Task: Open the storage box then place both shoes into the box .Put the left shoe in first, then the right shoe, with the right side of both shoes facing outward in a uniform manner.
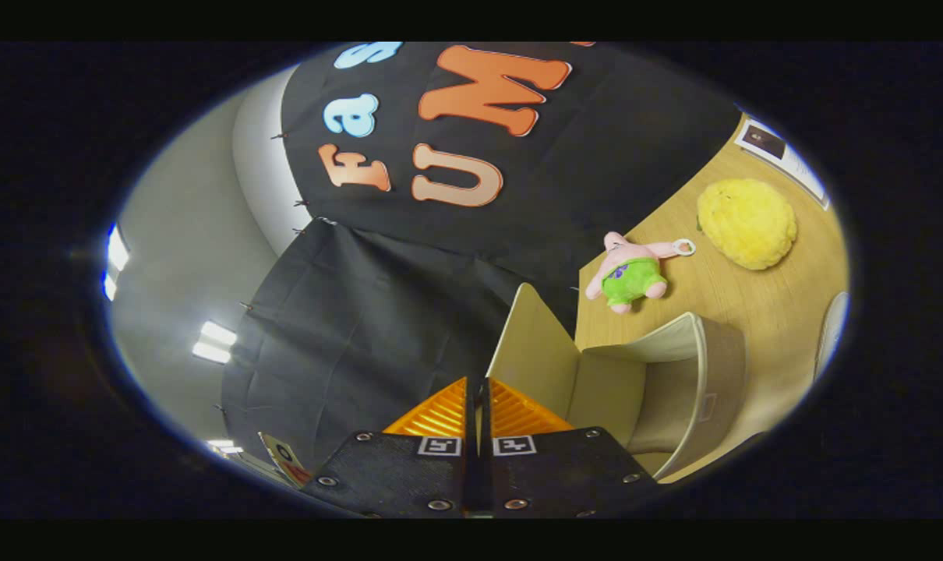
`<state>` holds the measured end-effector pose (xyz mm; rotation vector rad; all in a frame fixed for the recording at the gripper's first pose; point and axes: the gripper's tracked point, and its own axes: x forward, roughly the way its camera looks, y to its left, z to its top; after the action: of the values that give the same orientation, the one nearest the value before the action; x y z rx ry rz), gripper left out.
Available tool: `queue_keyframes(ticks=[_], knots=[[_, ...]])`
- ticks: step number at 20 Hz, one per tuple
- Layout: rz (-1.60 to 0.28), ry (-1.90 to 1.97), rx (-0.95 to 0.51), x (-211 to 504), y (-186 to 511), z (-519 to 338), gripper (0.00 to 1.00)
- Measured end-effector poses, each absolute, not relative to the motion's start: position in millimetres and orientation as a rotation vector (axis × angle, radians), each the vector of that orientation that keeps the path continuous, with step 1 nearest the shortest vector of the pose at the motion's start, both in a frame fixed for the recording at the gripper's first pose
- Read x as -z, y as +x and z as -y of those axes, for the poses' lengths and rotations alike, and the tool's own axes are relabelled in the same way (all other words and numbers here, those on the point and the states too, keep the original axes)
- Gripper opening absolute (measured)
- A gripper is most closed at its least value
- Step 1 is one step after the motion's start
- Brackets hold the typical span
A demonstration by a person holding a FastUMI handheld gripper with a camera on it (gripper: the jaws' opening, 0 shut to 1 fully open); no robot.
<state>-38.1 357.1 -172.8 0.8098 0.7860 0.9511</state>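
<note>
Ribbed pads are seen pressed together at the bottom of the gripper view: the gripper (478,401) is closed to a bare slit, and nothing is held between its fingers. The view is rolled steeply, so the wooden table (760,300) rises to the right of the fingers. Just ahead and right of the fingertips the storage box (658,389) is seen, beige, with one panel (535,351) swung out beside the tips; its inside is partly shown and no shoe can be made out there. Beyond the box a pink star plush toy (635,273) in green shorts is lain, and further off a yellow fluffy cushion (746,223).
</note>
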Motion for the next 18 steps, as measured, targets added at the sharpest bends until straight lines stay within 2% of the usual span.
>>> queue_keyframes(ticks=[13,18], knots=[[-0.806,0.610,-0.942,180.7,-68.3,-446.4,0.02],[-0.812,0.568,-0.924,187.4,-70.7,-438.7,0.64]])
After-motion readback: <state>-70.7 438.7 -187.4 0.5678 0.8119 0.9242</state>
